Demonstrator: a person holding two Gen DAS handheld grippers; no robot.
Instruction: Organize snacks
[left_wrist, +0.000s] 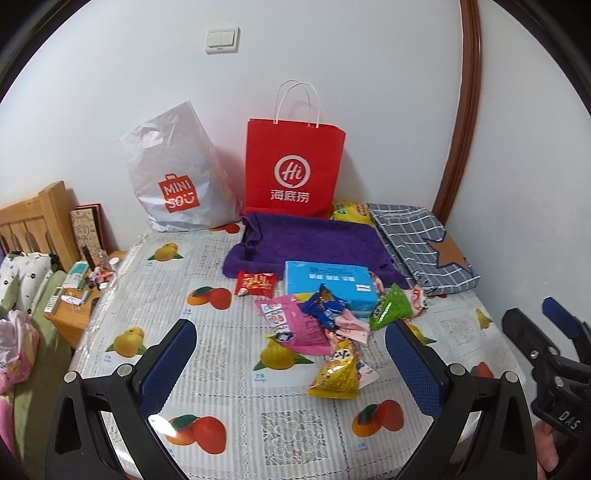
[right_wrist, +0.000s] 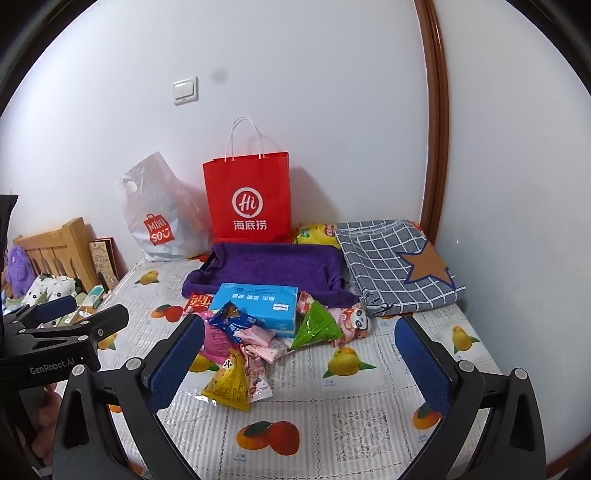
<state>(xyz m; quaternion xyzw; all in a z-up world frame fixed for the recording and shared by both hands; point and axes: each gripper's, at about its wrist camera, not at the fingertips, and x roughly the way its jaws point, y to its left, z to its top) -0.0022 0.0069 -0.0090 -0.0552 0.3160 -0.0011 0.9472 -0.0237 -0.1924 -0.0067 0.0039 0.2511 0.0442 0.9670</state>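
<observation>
We hold both grippers above worktop (left_wrist: 229, 373), short of snack pile. Left gripper (left_wrist: 290, 354) fingers spread wide, nothing held; right gripper (right_wrist: 299, 354) likewise wide open, empty. Pile sits mid-worktop against blue tissue pack (left_wrist: 330, 282): yellow triangular packet (left_wrist: 338, 373) nearest us, green triangular packet (right_wrist: 314, 326), pink pouch (left_wrist: 295, 325), dark blue wrapper (left_wrist: 323, 304). We judge packets light, crinkly, slippery, air-puffed, easily crushed. Best pinch at flat sealed seam or corner, gently. Purple tray (right_wrist: 273, 264) behind looks likely destination.

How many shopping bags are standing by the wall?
2. The red paper bag stands upright against the wall; the white plastic bag leans beside it, toward the wooden headboard. Nothing seems to hide a third.
</observation>
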